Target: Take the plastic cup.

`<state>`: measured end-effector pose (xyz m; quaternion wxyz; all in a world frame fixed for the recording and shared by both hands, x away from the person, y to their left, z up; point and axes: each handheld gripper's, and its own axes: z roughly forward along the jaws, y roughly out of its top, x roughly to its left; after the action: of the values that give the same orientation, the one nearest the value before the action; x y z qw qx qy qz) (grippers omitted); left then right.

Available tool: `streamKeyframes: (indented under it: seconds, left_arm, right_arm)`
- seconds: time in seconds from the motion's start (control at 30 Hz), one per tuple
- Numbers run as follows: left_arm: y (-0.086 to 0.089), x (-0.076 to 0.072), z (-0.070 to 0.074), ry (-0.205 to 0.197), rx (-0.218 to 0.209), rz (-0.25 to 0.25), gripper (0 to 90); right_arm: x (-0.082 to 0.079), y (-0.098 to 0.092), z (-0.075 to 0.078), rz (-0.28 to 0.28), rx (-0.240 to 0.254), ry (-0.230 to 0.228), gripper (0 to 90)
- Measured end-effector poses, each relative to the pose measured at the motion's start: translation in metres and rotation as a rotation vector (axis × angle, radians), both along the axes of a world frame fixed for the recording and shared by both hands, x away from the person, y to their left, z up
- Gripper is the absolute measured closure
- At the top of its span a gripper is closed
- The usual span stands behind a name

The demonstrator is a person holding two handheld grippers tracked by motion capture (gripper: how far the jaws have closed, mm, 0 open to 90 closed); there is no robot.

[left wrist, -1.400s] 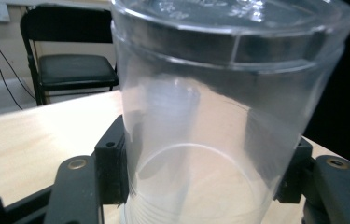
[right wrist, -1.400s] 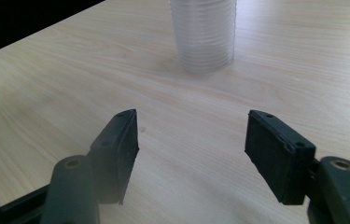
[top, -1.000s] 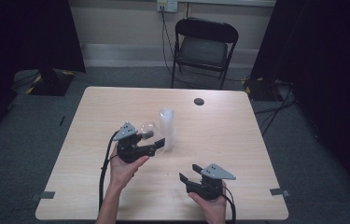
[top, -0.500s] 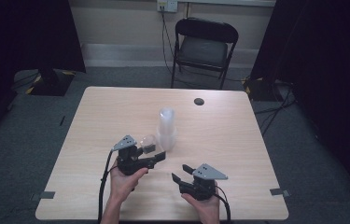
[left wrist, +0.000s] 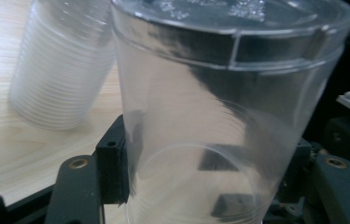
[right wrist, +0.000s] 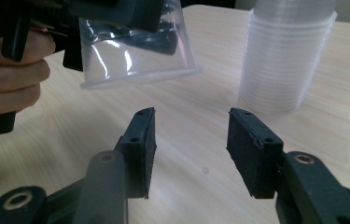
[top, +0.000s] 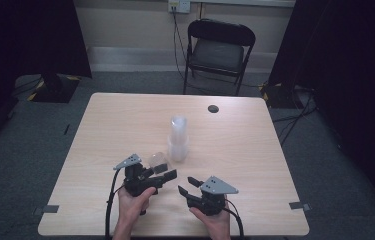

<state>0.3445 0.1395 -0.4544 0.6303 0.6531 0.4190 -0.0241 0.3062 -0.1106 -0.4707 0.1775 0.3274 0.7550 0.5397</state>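
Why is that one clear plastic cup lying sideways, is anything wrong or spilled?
Nothing is spilled or damaged. The single clear plastic cup is tipped on its side because the left gripper holds it clamped above the pale wooden table. The tall stack of clear plastic cups stands upright, leaning slightly.

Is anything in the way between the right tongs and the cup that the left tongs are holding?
Nothing visible. The right tongs stand open with bare table between them and the cup, which the left tongs grip, held up off the table. The stack of cups stands off to one side, clear of that gap.
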Motion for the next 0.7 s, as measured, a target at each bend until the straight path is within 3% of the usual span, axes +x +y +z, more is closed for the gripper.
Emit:
streamKeyframes:
  seconds: [0.3,0.4,0.5,0.7]
  left_arm:
    - [0.0044,0.0019,-0.0060,0.036,-0.042,0.012,37.8]
    - [0.0026,0.0022,-0.0073,0.050,-0.059,-0.001,37.8]
    - [-0.0009,0.0022,-0.0079,0.064,-0.078,-0.014,37.8]
    - [-0.0028,0.0029,-0.0086,0.100,-0.126,-0.043,37.7]
  right_arm:
    - [-0.0012,0.0059,0.0020,0.029,0.012,-0.073,56.5]
    - [-0.0011,0.0066,0.0020,0.033,0.012,-0.083,57.1]
    - [-0.0026,0.0073,0.0030,0.026,0.016,-0.129,58.7]
    - [-0.0043,0.0057,0.0036,0.021,0.024,-0.171,59.5]
